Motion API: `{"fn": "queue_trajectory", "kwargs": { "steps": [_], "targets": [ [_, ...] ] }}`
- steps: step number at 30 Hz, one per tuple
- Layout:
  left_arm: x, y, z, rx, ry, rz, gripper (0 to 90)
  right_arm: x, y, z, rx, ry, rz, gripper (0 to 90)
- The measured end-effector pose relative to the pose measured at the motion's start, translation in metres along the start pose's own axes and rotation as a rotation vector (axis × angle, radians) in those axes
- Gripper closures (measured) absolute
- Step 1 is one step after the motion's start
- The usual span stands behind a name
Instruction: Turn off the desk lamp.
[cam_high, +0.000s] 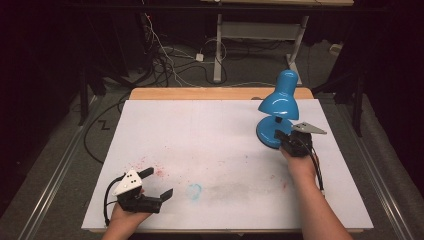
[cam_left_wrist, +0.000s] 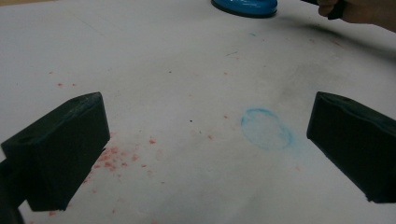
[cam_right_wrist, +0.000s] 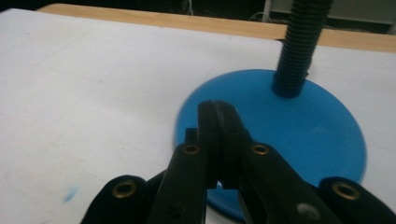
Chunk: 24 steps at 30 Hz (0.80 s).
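A glossy blue desk lamp (cam_high: 278, 107) with a round flat base, a black ribbed flexible neck and a dome-shaped shade stands upright at the far right of a large white sheet (cam_high: 210, 150) that covers a light wooden table (cam_high: 200, 93). In the high view, the right gripper (cam_high: 278, 134), black with a grey three-cornered plate on top, sits at the near edge of the lamp's base, held by a hand that reaches in from the bottom right. The right gripper view looks along its two black jaws, which are pressed tightly together with nothing between them; their tips lie over the near part of the blue base (cam_right_wrist: 280, 140), and the ribbed neck (cam_right_wrist: 299, 46) rises just beyond. Whether the tips touch the base cannot be told. The left gripper (cam_high: 159, 183), also black with a pale plate, rests low at the near left of the sheet, well apart from the lamp. Its jaws are spread wide and hold nothing. Between them, in the left gripper view, lie a faint blue ring-shaped smudge (cam_left_wrist: 266, 128) and scattered red specks (cam_left_wrist: 112, 158) on the white surface.
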<state>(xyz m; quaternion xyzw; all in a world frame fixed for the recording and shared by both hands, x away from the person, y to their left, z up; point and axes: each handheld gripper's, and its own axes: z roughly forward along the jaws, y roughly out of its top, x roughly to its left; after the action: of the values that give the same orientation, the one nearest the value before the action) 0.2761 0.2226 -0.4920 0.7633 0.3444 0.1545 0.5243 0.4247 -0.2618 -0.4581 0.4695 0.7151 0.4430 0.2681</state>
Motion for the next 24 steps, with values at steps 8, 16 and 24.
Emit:
{"fn": "queue_trajectory", "kwargs": {
  "steps": [8,16,24],
  "targets": [
    [0.000,0.000,0.000,0.002,-0.001,0.001,0.0,0.024,-0.015,-0.014,-0.007,0.065,-0.023,90.0],
    [0.000,0.000,-0.001,0.001,-0.001,0.001,0.0,0.045,-0.037,-0.032,0.007,0.129,-0.048,90.0],
    [0.000,0.000,-0.002,-0.002,-0.002,-0.004,0.0,0.058,-0.060,-0.066,0.020,0.175,-0.084,90.0]
  ]
}}
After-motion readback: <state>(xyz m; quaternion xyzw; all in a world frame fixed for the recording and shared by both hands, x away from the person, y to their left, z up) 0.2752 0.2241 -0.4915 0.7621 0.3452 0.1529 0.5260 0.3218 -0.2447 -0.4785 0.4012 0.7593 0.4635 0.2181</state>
